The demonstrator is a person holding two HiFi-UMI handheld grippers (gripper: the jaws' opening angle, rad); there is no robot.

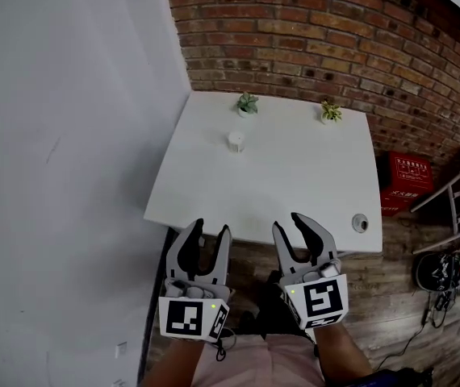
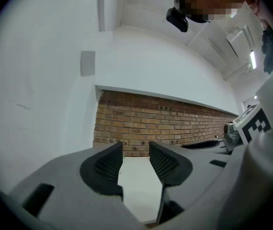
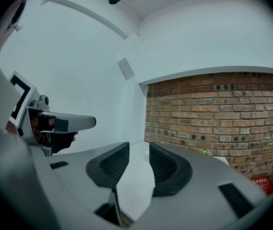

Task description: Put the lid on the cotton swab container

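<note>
Two grey hand-held grippers, and a person wearing a pale pink garment point(image 1: 242, 367)

The left gripper point(image 1: 211, 229) and right gripper point(image 1: 291, 223) are showing tapered grey jaws with black inner faces, and dark grid-textured pads point(image 2: 165, 164) are lining them. Each is carrying a white cube with black square markers point(image 1: 190, 318) and a glowing green light point(image 1: 212, 304). A thin black cable point(image 1: 221, 347) is hanging under the left cube.
</note>
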